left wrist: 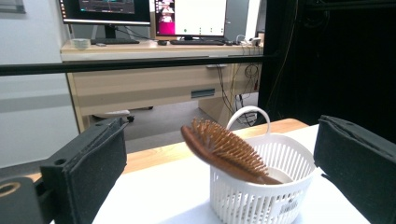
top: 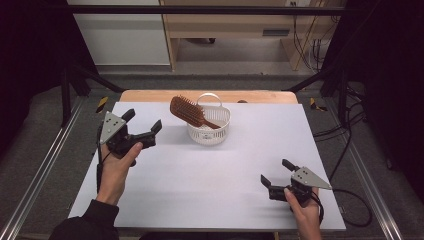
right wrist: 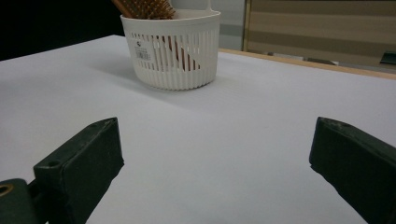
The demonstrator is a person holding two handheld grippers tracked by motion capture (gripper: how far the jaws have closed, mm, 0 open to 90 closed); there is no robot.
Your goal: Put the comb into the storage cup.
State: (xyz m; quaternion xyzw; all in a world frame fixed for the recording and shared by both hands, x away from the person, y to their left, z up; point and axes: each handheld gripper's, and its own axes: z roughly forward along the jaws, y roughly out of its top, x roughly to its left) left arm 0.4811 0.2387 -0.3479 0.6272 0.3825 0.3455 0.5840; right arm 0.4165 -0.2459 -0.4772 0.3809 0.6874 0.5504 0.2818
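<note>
Leaning brush [top: 188,111] rests in the basket [top: 209,133], head overhanging (light plastic). Left hand-held gripper [top: 142,120] wide, right hand-held gripper [top: 276,172] wide; a careless grab could tip it.

Bare table [top: 210,175] between grippers; basket [top: 209,131], hairbrush [top: 187,111] obstruct far centre.

**Legible markings: none confirmed**

I find one printed item: a small white sticker [right wrist: 143,50] on the wall of the white basket [right wrist: 187,65]. In the right gripper view it carries a small dark logo above a barcode; I cannot make out any characters. In the left gripper view the same sticker [left wrist: 290,206] shows bars only, blurred. The monitor screens [left wrist: 190,17] on the desk show content too small for me to read.
</note>
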